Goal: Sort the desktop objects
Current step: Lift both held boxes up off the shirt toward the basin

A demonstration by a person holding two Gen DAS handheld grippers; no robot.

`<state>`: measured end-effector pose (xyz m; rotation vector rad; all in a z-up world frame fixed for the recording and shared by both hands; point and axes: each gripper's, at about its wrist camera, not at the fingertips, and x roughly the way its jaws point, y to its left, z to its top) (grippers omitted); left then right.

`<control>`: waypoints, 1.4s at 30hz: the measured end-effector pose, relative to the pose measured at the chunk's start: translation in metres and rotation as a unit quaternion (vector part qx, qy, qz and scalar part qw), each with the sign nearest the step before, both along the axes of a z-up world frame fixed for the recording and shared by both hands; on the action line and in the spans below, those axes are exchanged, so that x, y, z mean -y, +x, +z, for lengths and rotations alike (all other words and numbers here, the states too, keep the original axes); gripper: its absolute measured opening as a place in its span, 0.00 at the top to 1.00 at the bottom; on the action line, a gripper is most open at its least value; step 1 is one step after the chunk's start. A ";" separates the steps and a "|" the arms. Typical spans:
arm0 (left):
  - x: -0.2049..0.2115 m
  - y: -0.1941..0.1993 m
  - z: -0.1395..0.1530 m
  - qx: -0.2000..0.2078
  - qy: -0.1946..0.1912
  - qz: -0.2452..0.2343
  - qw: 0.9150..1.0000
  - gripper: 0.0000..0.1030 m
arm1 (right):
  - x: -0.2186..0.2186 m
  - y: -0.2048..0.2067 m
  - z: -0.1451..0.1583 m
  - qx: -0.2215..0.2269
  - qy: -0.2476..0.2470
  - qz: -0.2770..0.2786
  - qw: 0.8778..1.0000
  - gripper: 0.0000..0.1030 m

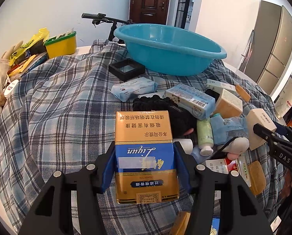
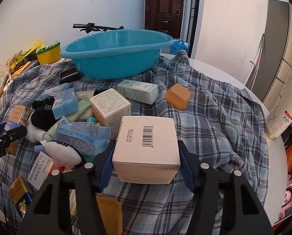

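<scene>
Both grippers are loaded. The left gripper [image 1: 145,168] is clamped on a cigarette pack [image 1: 145,156], gold and blue, gripped across its 2 long sides and held above the plaid cloth [image 1: 63,101]. The right gripper [image 2: 146,162] is clamped on a white box [image 2: 146,146] with a barcode on its top face, held just right of the pile [image 2: 77,117].

Step in hand, as judged: carry phase of the sort, with 1 item per gripper lifted out of the pile. The blue basin [image 1: 171,47] at the far side of the cloth looks like the destination, but the task does not name one.

Next move, as judged: bring each item over the basin rim, or to its own group, and open the jaws only once the item is above the drop point. The 2 grippers sit near each other, so stagger the moves to avoid a clash.

Remaining items: a mixed pile lies between the grippers and the basin, including boxes, tissue packs, a green bottle [image 1: 204,135] and a black fabric item [image 1: 165,107]. An orange block [image 2: 178,96] lies apart on the right.

Limits of view: the basin floor is hidden by its near wall, so its contents cannot be confirmed. The lower face of each held item is out of sight. Fisheye distortion blurs the clutter at the far left edge; it appears to be bags and packets.
</scene>
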<state>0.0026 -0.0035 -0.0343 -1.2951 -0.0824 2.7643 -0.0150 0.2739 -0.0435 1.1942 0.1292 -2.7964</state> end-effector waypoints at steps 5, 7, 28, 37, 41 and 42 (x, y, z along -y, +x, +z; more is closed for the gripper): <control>-0.002 0.001 0.000 0.002 -0.001 -0.002 1.000 0.44 | -0.001 0.000 -0.003 0.005 0.005 0.003 1.000 0.45; -0.002 0.001 0.000 0.002 -0.003 -0.002 1.000 0.44 | 0.002 0.001 -0.002 0.002 0.008 0.006 1.000 0.45; -0.005 -0.002 0.005 -0.009 -0.004 -0.006 1.000 0.44 | -0.030 -0.001 0.025 -0.037 0.013 -0.050 0.998 0.45; -0.012 -0.004 0.012 -0.025 0.001 -0.016 1.000 0.44 | 0.009 0.009 0.032 -0.061 -0.008 0.009 0.998 0.45; -0.015 -0.001 0.021 -0.051 0.009 -0.025 0.998 0.44 | 0.024 0.012 0.038 -0.070 -0.012 0.029 0.997 0.45; -0.016 -0.002 0.023 -0.054 0.010 -0.027 0.998 0.44 | 0.027 0.013 0.040 -0.075 -0.013 0.030 0.997 0.45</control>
